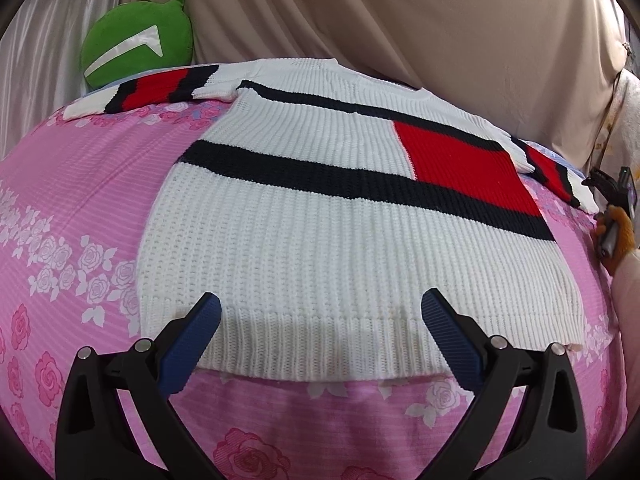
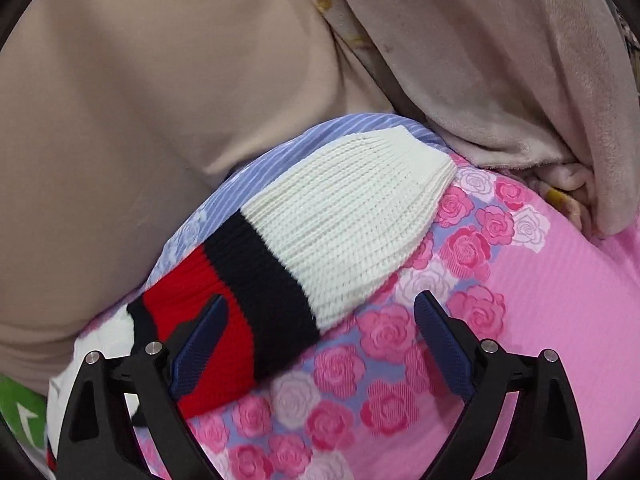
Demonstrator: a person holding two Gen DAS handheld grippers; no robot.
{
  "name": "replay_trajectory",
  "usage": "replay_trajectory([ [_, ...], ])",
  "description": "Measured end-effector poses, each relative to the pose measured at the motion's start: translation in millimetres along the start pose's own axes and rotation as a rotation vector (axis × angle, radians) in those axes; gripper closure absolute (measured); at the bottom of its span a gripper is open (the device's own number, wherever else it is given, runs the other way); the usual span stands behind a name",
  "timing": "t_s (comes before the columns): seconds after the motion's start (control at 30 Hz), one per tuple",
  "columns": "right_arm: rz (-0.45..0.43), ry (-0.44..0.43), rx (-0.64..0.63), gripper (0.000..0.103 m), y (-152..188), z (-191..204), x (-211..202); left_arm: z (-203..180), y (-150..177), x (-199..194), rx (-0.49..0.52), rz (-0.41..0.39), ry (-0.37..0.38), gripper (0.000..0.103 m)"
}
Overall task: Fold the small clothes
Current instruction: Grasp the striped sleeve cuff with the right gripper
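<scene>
A white knit sweater with navy stripes and a red block lies flat on the pink floral bedspread, both sleeves spread out. My left gripper is open and empty, hovering over the bottom hem. My right gripper is open and empty above the right sleeve, whose white cuff points away; its left finger overlaps the red band. The right gripper also shows at the right edge of the left wrist view, beside the sleeve end.
A green round cushion sits beyond the left sleeve. Beige draped fabric backs the bed. A grey fleece blanket lies bunched at the bed's far right, near the cuff.
</scene>
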State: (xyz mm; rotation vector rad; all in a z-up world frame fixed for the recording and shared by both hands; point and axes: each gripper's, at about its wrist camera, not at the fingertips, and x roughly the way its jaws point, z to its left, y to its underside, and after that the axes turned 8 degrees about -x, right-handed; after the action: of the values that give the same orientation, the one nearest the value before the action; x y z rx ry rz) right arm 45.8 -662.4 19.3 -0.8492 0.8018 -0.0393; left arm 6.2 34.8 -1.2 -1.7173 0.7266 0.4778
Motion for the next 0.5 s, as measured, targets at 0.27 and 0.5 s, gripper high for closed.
replay_trajectory([
  [0.27,-0.021,-0.201,0.122,0.101,-18,24,22,2,-1,5,-0.012,0.023,0.039,0.005],
  [0.5,-0.117,-0.601,-0.376,0.101,10,240,-74,-2,0,3,0.005,0.016,0.052,0.005],
])
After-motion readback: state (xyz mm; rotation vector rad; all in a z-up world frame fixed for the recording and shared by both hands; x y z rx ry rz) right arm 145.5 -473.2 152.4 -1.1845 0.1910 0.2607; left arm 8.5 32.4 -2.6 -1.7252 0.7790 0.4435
